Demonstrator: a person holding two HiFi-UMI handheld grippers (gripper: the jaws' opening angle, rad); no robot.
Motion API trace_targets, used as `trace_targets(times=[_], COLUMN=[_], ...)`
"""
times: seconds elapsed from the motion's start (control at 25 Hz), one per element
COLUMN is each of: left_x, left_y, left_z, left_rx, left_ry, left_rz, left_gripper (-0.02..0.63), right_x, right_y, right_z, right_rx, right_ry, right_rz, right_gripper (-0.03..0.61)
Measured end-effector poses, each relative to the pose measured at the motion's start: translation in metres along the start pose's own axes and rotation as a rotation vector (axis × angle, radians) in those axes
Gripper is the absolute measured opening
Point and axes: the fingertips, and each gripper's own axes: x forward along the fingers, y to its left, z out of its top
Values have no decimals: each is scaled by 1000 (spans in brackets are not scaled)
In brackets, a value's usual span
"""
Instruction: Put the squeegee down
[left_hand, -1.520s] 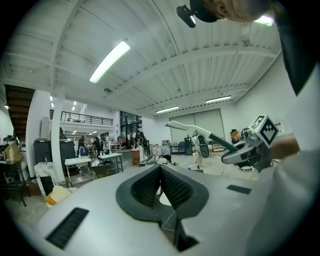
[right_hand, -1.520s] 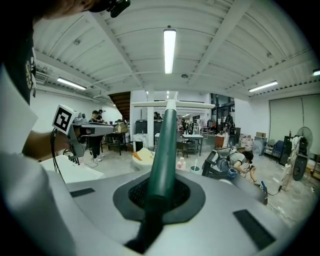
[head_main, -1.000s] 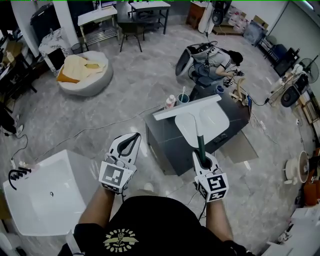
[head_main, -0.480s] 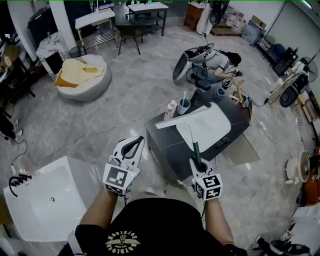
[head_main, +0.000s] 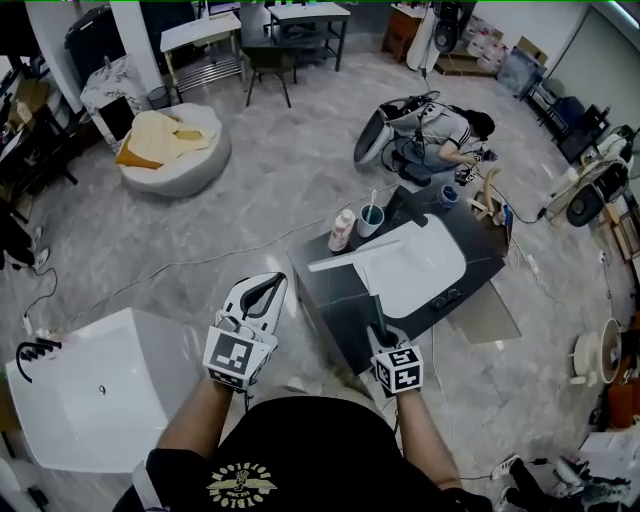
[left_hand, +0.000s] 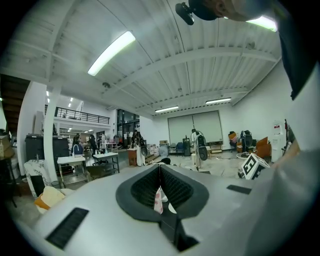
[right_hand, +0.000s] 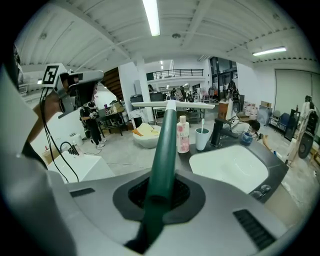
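right claw (right_hand: 161, 187) — clamps squeegee (right_hand: 167, 135) handle | left claw (left_hand: 160, 172) — closed, empty | head view: blade above counter (head_main: 335, 300)

Dark counter (head_main: 335, 292) bearing bottle (head_main: 342, 230), cup (head_main: 370, 219)

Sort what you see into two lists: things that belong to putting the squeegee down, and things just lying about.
Belongs to the job:
squeegee
right tool, shut on its green handle
dark counter, the likely landing spot

Just lying about:
pink bottle
cup
left tool, shut
white basin on the floor
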Motion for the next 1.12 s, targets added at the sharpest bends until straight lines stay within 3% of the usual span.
trace_targets(times=[0.6, 1.12], left_x=[56, 79], left_y=[-2, 2], left_z=[-12, -40], left_rx=[3, -31], left_ry=[74, 145], left_rz=[45, 67], left_gripper=[23, 23], right_x=[77, 125], right_y=[-46, -50], right_z=[-76, -126], right_rx=[-11, -44], right_ry=[197, 350], right_rz=[90, 150], right_gripper=[29, 29])
